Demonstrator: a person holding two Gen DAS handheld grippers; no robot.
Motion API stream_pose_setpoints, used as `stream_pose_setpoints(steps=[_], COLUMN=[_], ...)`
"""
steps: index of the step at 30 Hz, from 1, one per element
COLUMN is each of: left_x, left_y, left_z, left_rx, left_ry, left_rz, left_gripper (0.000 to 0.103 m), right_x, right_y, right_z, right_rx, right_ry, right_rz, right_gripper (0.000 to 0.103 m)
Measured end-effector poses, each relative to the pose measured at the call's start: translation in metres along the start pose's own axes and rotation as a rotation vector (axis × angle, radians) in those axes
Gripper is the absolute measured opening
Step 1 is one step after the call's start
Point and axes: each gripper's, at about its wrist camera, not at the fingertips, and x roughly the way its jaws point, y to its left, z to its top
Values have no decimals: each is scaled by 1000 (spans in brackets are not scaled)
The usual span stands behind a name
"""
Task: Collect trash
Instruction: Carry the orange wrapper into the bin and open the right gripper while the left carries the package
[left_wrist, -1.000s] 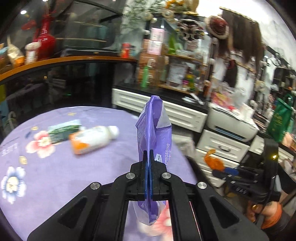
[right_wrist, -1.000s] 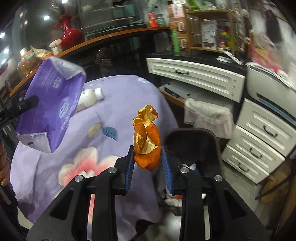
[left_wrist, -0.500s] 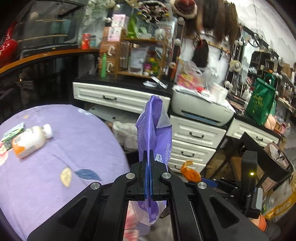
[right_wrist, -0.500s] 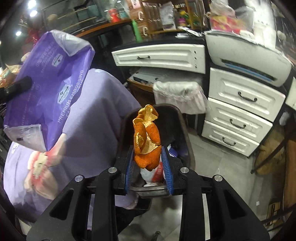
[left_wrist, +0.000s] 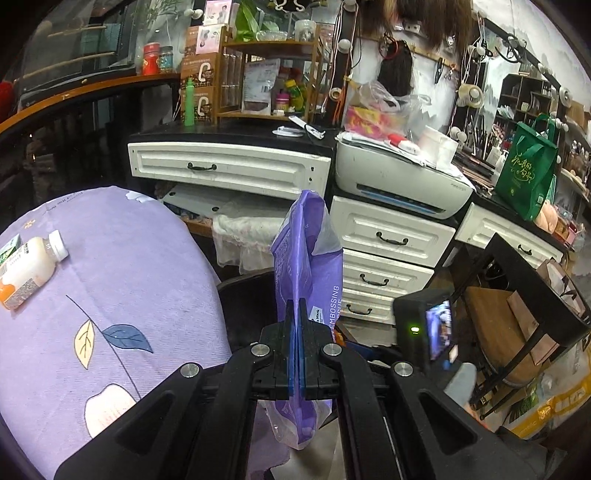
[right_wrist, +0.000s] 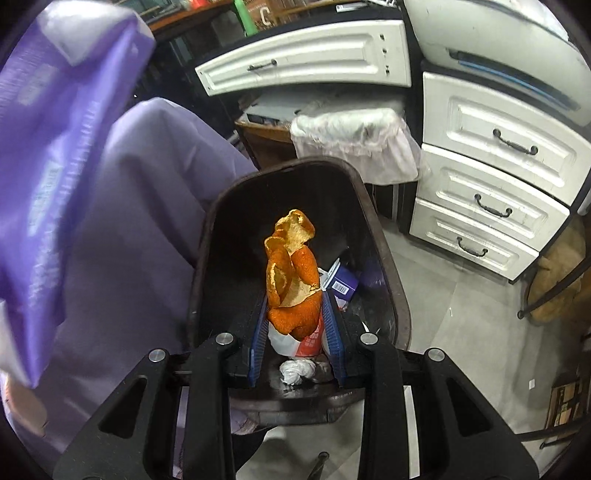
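Left gripper (left_wrist: 299, 350): jaws pressed together on the purple wrapper (left_wrist: 308, 266), pinching it edge-on low down; the wrapper stands upright above the pads and its clear tail hangs below them
Right gripper (right_wrist: 297, 332): jaws part-way spread, pinching the orange peel (right_wrist: 291, 280) between the blue pads; the curled peel sticks up past the fingertips
Orange peel, place: held over the open mouth of the dark bin (right_wrist: 391, 266), not touching its wall
Bin contents: a red-and-white packet, a crumpled white wad and a purple-and-white carton lie at the bottom
Purple wrapper, place: in the right wrist view it fills the left edge, blurred, above the purple cloth and beside the bin; in the left wrist view the bin's dark rim shows just behind it
Worktop (left_wrist: 122, 280): round, draped in a purple floral cloth, its edge just beside the bin
Bottle (left_wrist: 27, 269): white cap, orange label, lying on its side on the worktop's far left, well apart from both grippers
Further back: white drawers (left_wrist: 384, 240) behind the bin, a white printer (left_wrist: 399, 181) on top, a green bag (left_wrist: 526, 177) to the right
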Motion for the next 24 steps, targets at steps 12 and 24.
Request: stream_pose_setpoints(steps=[12,24], left_x=[19,56], left_y=[-6,-16], left_z=[-1,-8], left_rx=[22,49], left_ry=[32,109], left_rz=[5,35], left_gripper=[2,2], right_x=[17,-54], right_y=[-11,-14], right_z=[-6,-22], right_rx=[52,30], right_ry=[22,-77], right_rz=[-22,-65], right_gripper=[58,66])
